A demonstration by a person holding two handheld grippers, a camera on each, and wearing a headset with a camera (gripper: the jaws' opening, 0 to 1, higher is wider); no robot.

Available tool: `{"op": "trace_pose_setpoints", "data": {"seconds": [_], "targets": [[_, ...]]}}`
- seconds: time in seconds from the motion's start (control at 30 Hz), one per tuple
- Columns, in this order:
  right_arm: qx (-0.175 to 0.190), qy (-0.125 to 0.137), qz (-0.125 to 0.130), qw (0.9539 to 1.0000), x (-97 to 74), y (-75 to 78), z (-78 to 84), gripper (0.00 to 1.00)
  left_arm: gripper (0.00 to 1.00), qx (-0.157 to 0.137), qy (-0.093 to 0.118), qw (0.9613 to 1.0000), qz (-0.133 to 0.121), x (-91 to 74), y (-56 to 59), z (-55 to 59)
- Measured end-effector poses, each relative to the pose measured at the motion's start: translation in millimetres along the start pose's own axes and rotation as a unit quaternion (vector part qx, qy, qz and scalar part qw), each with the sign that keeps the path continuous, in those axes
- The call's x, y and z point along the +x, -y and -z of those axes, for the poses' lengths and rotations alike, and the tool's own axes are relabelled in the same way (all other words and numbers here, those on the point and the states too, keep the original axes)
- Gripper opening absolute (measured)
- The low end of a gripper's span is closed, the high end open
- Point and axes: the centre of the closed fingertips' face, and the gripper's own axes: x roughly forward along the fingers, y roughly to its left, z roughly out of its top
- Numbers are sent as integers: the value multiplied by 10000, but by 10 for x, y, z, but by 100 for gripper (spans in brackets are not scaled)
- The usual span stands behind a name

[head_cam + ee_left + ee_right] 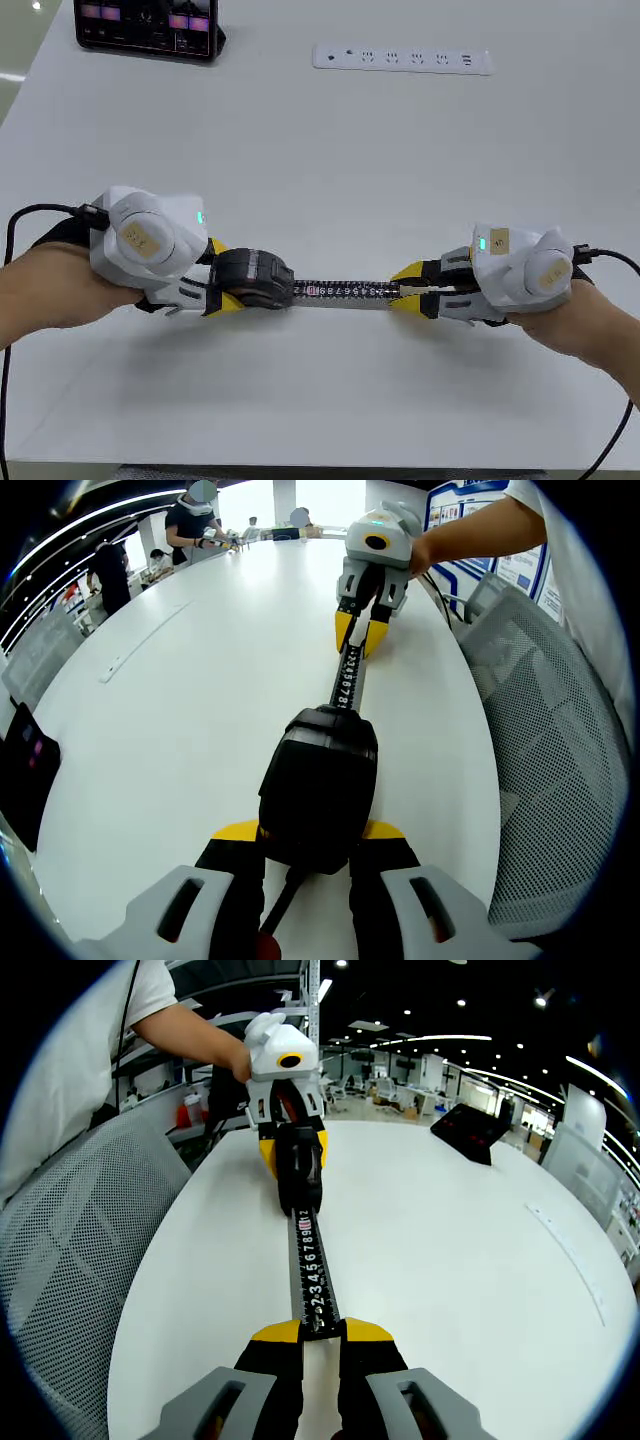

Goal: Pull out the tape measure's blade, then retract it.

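Note:
A black tape measure case (250,278) lies low over the white table, held by my left gripper (222,280), whose yellow-tipped jaws are shut on its sides; the case (318,785) sits large in the left gripper view. Its black blade (345,291) with white numbers stretches out to the right. My right gripper (408,288) is shut on the blade's end. In the right gripper view the blade (312,1278) runs from my right gripper (320,1332) to the case (300,1168) and my left gripper (294,1150). My right gripper (360,632) also appears in the left gripper view.
A white power strip (402,58) lies at the table's far side, and a dark tablet-like screen (147,25) stands at the far left. A mesh chair back (545,780) is beside the table edge. People stand in the background of the left gripper view.

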Motion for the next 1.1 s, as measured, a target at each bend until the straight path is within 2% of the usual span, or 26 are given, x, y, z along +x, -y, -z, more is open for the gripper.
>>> {"op": "trace_pose_setpoints", "data": {"seconds": [0.47,1.1], "targets": [[-37,-151,33,9999,-162,17,118,8,27,21,-41,10000,9,1,0,1],[74,-258,99,9996,-275,-4,215,8,27,60,-50,10000,37,8,4,-6]]}}
